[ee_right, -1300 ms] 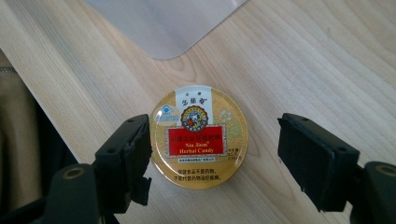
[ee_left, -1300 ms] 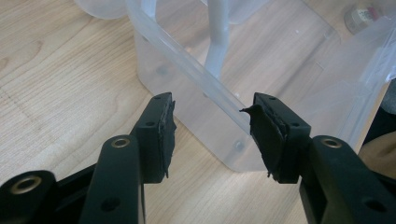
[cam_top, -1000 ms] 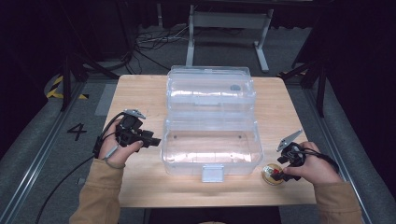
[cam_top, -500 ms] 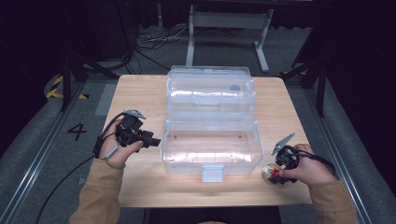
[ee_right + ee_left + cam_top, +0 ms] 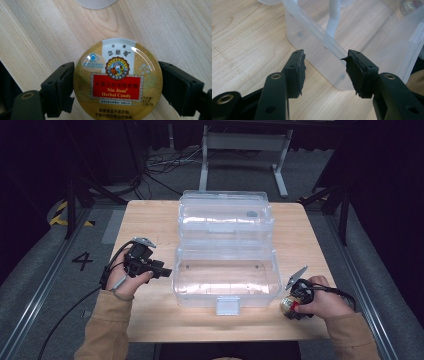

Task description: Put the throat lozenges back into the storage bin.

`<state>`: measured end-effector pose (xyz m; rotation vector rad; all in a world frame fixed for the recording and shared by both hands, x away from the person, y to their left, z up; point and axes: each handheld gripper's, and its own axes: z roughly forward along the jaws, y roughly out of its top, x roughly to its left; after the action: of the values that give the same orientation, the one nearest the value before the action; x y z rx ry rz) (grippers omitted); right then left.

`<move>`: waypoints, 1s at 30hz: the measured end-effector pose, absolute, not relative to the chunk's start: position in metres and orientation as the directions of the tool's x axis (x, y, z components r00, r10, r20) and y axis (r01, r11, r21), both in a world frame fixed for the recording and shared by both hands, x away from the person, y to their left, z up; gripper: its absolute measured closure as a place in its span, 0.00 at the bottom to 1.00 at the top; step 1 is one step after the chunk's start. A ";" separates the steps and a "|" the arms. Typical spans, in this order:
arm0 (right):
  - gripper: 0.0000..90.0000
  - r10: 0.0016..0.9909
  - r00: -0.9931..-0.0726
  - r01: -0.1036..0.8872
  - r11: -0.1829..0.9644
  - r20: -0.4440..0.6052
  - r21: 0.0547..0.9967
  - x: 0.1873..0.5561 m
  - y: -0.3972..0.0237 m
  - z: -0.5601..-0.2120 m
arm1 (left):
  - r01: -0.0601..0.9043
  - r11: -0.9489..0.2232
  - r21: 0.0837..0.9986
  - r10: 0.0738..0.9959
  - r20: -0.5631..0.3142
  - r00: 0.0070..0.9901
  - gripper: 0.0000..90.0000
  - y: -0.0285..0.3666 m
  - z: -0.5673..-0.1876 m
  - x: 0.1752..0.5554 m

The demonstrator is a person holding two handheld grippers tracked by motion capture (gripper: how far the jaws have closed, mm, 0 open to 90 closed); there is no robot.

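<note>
Two grippers: R gripper (image 5: 117, 86) now lower at table edge, jaws seemingly clamping candy tin (image 5: 117, 80); L gripper (image 5: 325, 72) unchanged (jaws wide, empty) beside clear box (image 5: 225, 275).

Clear box blocking the table's middle, bare wood lying open at both sides

The open clear box (image 5: 226, 275) is standing across the centre, its raised lid (image 5: 225, 215) walling off 12 o'clock. Bare table (image 5: 145, 227) is lying free at 9 o'clock and along a narrower strip at 3 o'clock. The round candy tin (image 5: 117, 80) is filling the gap between the right gripper (image 5: 295, 296)'s 2 jaws at 5 o'clock.
</note>
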<state>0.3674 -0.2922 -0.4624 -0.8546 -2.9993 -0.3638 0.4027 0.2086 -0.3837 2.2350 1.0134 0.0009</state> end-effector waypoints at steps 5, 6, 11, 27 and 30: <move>0.19 0.492 -0.869 0.491 0.847 0.048 0.203 0.367 -0.289 -0.466 | 0.667 -0.469 0.579 0.667 -0.262 0.697 0.55 0.209 -0.384 0.403; 0.19 0.492 -0.869 0.491 0.847 0.048 0.203 0.367 -0.289 -0.466 | 0.667 -0.469 0.579 0.668 -0.262 0.697 0.55 0.209 -0.384 0.403; 0.21 0.482 -0.875 0.480 0.856 0.039 0.191 0.367 -0.289 -0.466 | 0.667 -0.470 0.578 0.668 -0.261 0.697 0.55 0.209 -0.384 0.403; 0.22 0.511 -0.858 0.505 0.824 0.048 0.256 0.371 -0.297 -0.451 | 0.674 -0.455 0.582 0.677 -0.266 0.686 0.55 0.215 -0.384 0.400; 0.22 0.519 -0.853 0.512 0.815 0.051 0.272 0.371 -0.298 -0.446 | 0.675 -0.457 0.580 0.679 -0.263 0.685 0.55 0.215 -0.384 0.399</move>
<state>0.3714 -0.2985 -0.4461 -0.8563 -3.0168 -0.4400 0.3992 0.2150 -0.3843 2.2233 1.0334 0.0085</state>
